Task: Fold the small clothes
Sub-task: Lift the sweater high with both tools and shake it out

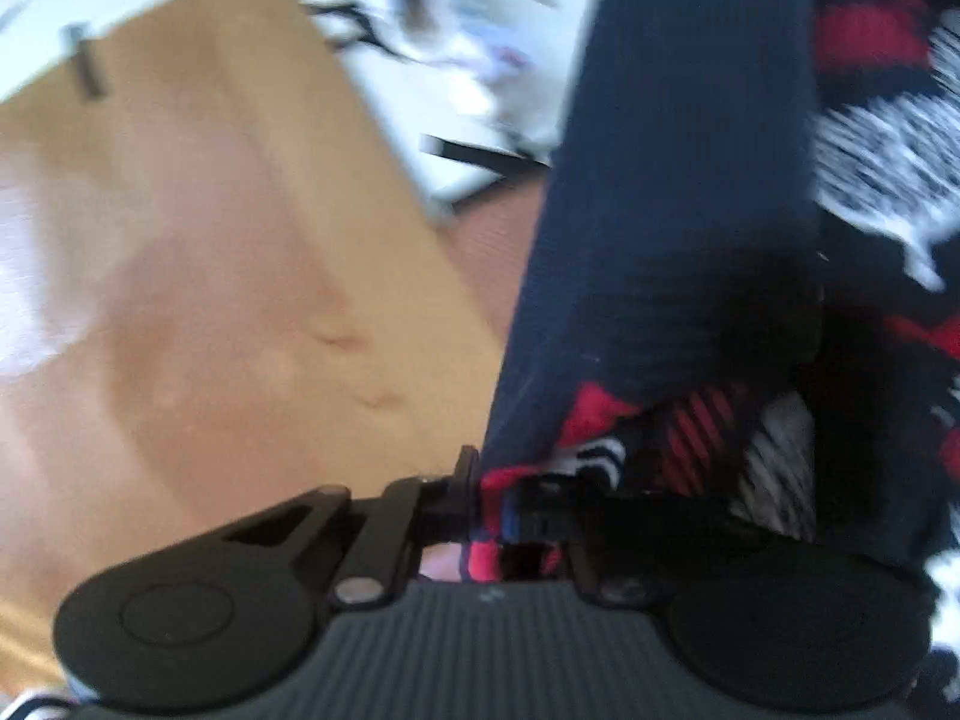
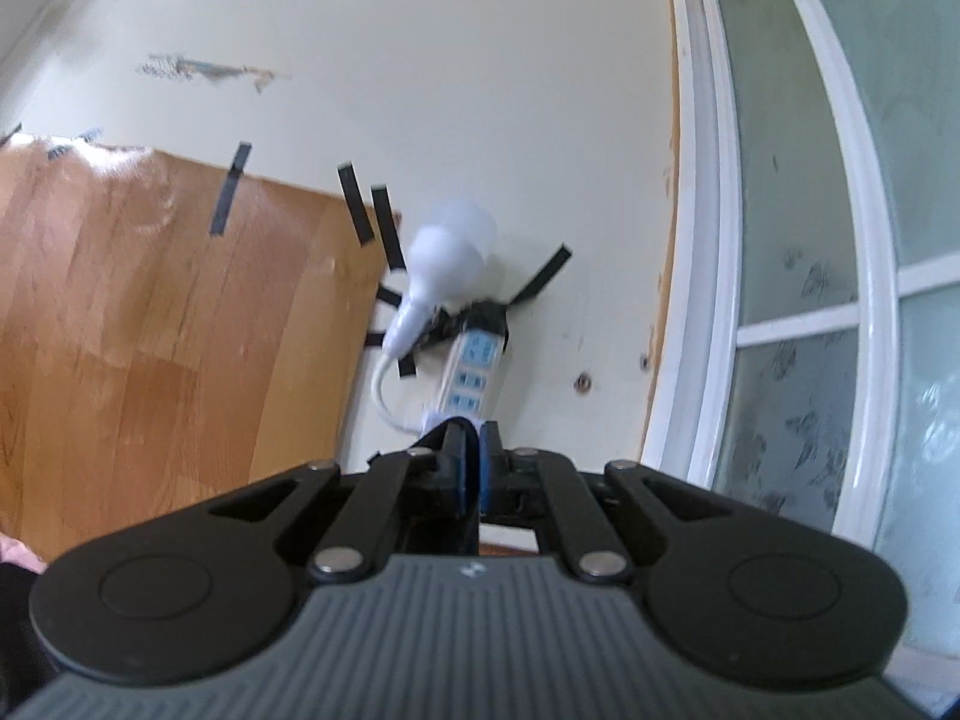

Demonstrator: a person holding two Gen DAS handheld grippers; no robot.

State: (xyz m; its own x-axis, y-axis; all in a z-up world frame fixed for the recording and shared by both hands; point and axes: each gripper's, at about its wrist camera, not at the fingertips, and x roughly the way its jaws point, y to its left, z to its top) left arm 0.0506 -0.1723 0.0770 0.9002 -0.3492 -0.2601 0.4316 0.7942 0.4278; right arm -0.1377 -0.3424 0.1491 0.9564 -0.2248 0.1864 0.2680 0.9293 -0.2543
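A: What has the left claw [image 1: 489, 501] got?
B: It pinches a red edge of the navy patterned garment [image 1: 690, 210], which hangs above and to its right.
A: And the right claw [image 2: 473, 456]?
B: Pressed together, holding nothing, with a white power strip [image 2: 474, 369] just ahead.

The garment [image 1: 678, 192] is soft knit cloth, navy with fine ribbing, patterned in red and white. The wooden board [image 2: 150, 312] is glossy, with grain lines showing. Above it the wall [image 2: 480, 90] is matt cream paint, scuffed and chipped. The power strip [image 2: 474, 372] is smooth white plastic, taped down with matt black strips.
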